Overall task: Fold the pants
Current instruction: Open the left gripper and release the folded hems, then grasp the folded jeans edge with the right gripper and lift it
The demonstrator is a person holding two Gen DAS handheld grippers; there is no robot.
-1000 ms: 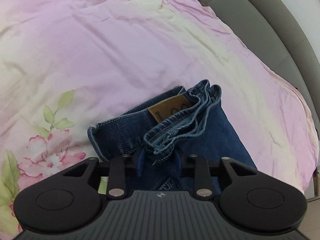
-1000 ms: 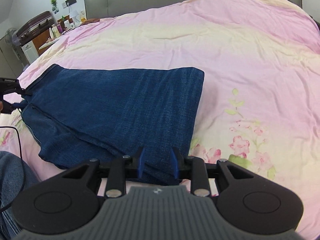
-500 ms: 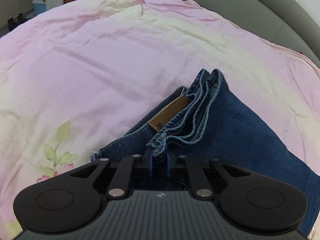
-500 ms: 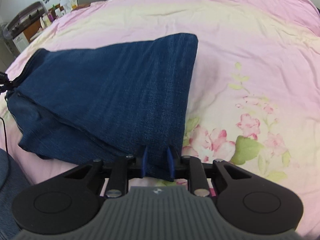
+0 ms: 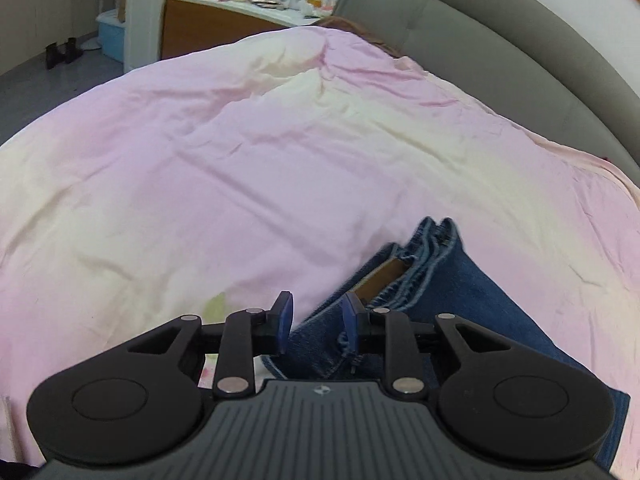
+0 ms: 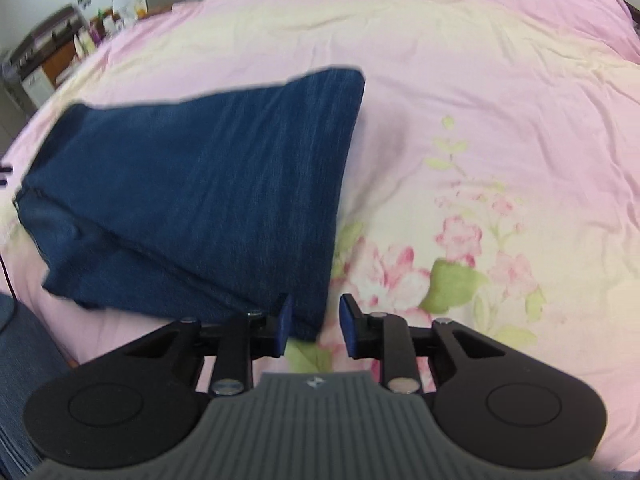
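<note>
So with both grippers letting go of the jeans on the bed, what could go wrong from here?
1. The folded jeans lie skewed, lower layers sticking out, so the fold may stay uneven.
2. The left gripper, jaws opening, sits over the bunched waistband; it could snag.
3. The right gripper, also opening, could drag the near corner.

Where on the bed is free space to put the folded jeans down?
The duvet is bare between the jeans and the headboard, and right of the jeans over the flower print. The dresser is crowded.

Pants point(image 6: 208, 184) on bedspread point(image 6: 480, 100)
</note>
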